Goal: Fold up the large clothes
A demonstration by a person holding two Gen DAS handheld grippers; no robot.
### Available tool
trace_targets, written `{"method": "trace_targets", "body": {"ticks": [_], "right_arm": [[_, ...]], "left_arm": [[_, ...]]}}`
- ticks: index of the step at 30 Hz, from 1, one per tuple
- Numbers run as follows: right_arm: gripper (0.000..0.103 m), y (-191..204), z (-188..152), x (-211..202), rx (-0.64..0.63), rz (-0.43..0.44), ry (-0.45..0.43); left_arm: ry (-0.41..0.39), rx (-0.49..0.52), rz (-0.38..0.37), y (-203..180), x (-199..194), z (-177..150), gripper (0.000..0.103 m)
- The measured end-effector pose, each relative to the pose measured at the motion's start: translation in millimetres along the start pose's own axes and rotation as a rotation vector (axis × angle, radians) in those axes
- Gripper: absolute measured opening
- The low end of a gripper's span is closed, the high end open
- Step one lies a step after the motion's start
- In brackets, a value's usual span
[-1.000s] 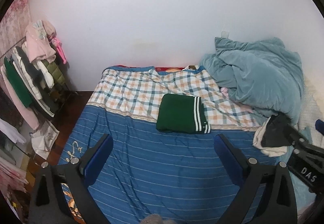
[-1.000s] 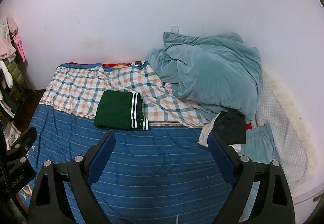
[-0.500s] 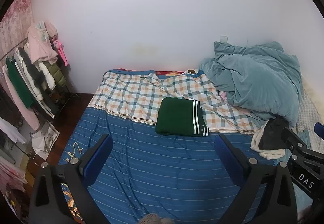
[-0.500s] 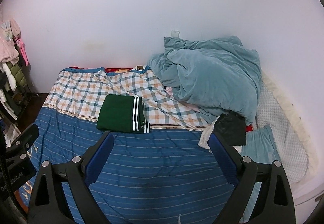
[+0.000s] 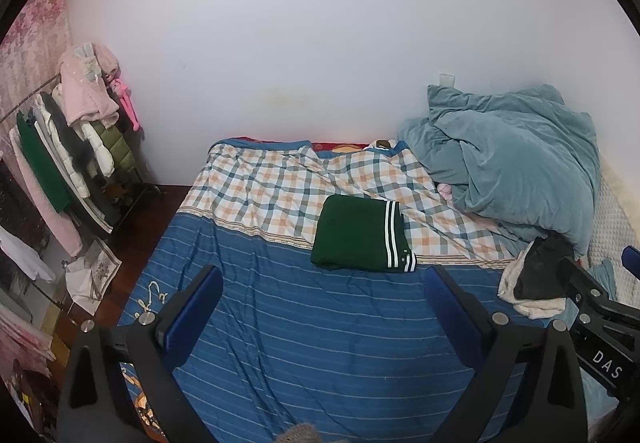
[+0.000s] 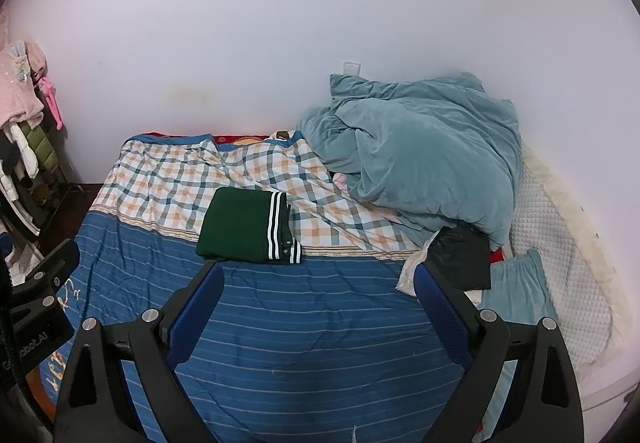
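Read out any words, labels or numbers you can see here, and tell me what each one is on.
"DAS": white letters on the right claw's black body, left wrist view.
White print on the left claw's body, right wrist view: cut off at the frame edge, unreadable.
Pale embroidery on the blue sheet near its left edge: shapes visible, unreadable.
Nothing readable on the folded green garment.

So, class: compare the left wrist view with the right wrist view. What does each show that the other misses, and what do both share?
Only the left wrist view: the full clothes rack and the paper on the floor. Only the right wrist view: the white quilted pad along the bed's right edge, nearly whole. Both: the folded green garment, the teal duvet, the black cloth, and open, empty grippers.
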State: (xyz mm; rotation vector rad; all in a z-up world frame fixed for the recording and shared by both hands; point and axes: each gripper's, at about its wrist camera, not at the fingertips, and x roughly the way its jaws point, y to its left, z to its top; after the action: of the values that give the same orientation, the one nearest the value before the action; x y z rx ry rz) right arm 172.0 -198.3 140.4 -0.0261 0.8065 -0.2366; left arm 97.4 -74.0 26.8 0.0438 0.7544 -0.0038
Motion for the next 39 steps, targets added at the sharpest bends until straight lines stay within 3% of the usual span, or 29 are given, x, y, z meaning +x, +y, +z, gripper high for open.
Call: {"method": "trace_targets", "body": {"ticks": [39], "right_arm": [[0.097,6.0,-2.2,-3.1,0.015,0.048,-0.004]], "left_arm": [[-0.006,-0.002,0.017,7.8,-6.4,5.2,0.102]]}}
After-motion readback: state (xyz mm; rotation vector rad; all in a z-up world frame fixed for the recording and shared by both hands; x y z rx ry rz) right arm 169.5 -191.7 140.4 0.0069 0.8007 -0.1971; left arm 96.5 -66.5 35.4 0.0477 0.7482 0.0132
